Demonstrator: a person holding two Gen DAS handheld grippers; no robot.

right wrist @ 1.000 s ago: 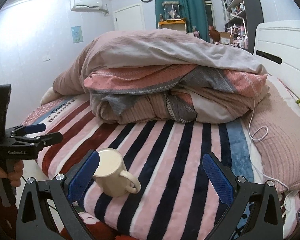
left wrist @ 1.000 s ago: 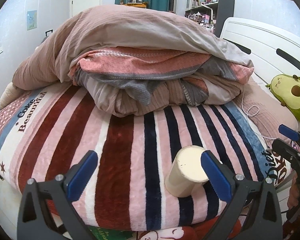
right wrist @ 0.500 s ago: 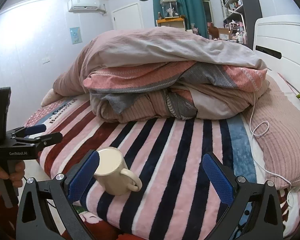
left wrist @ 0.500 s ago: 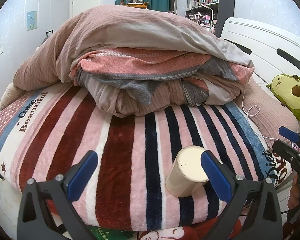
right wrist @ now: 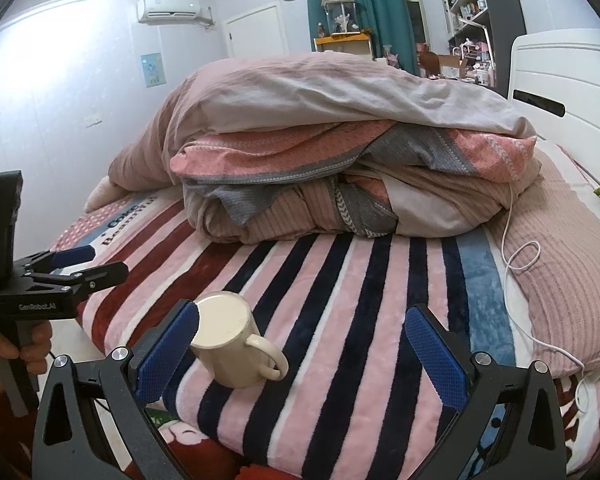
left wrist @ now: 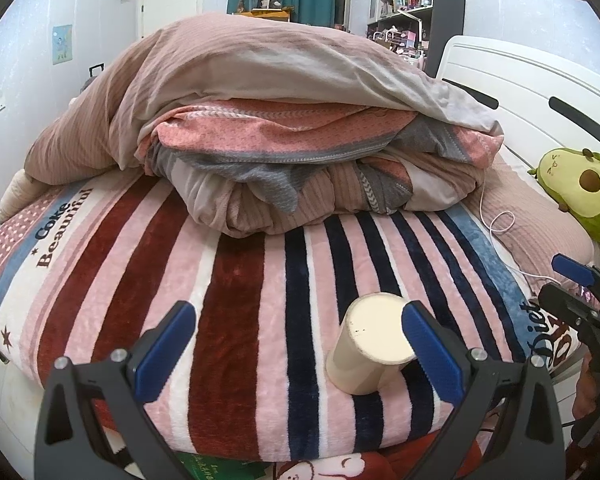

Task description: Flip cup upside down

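Note:
A cream mug (left wrist: 370, 344) stands on the striped blanket (left wrist: 236, 320) near the bed's front edge, with a flat cream top showing. In the right wrist view the mug (right wrist: 230, 344) shows its handle pointing right. My left gripper (left wrist: 296, 344) is open and empty, its right finger just beside the mug. My right gripper (right wrist: 300, 356) is open and empty, its left finger just beside the mug. The left gripper also shows in the right wrist view (right wrist: 72, 266), and the right gripper shows in the left wrist view (left wrist: 572, 280).
A heap of folded quilts (left wrist: 284, 128) fills the back of the bed. A pink pillow (right wrist: 560, 264) with a white cable (right wrist: 520, 256) lies at right. An avocado plush (left wrist: 580, 188) sits by the white headboard (left wrist: 532, 96).
Both grippers have drawn slightly back and lower, so the bed sits a little farther off. The mug has not moved.

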